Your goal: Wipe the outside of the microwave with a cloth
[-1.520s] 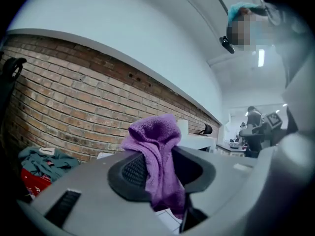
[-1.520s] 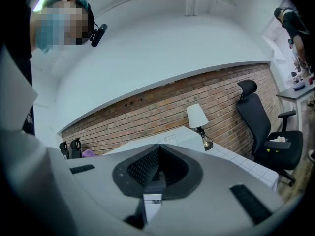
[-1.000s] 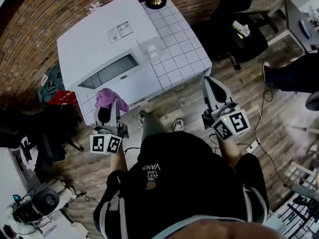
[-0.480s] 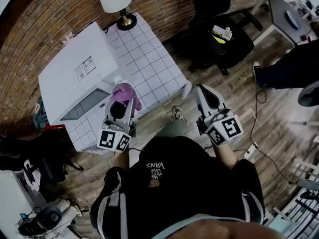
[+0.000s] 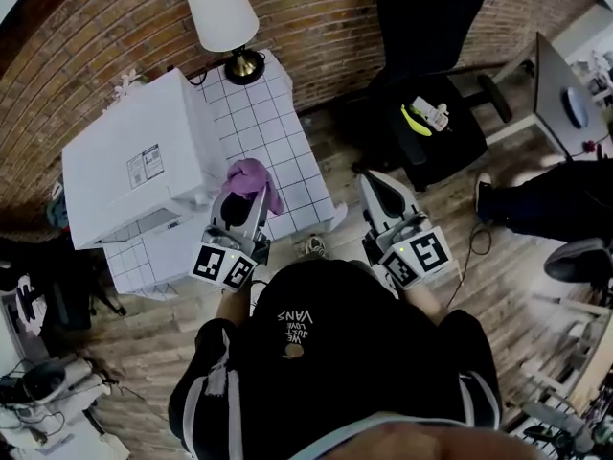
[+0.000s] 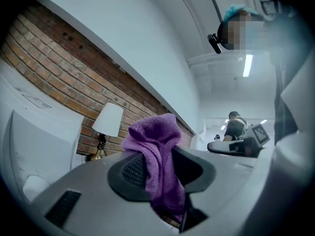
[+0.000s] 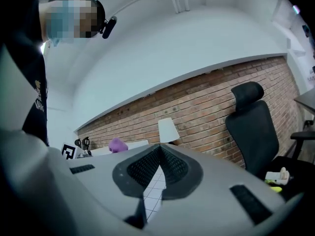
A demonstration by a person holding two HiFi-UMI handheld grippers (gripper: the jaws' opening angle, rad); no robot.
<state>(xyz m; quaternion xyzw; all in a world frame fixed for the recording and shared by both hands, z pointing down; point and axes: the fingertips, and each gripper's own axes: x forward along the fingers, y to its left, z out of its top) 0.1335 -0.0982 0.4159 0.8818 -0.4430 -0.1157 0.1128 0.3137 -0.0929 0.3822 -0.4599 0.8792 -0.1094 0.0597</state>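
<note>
Wood planks run under your feet, and both grippers are raised just ahead of you. Your left gripper (image 5: 239, 211) pinches the purple cloth (image 5: 253, 176). The cloth bunches up above the jaws and hangs down between them. Your right gripper (image 5: 375, 186) has its jaws pressed together on nothing and sits off the right edge of the tiled table (image 5: 287, 151), over the floor.

Beyond the cloth, the white microwave (image 5: 129, 166) stands on that table to the left of your left gripper and slightly ahead of it. Its right side wall is the face nearest the cloth. The cloth looks close to the front right corner, but no view shows whether it touches.

The microwave's width runs away to your left, so the wipe probably calls for a leftward reach. The left hand is much the nearer, and the right is well apart from the microwave.

Farther back, a lamp (image 5: 220, 12) stands at the table's far end against the brick wall (image 5: 316, 27).
</note>
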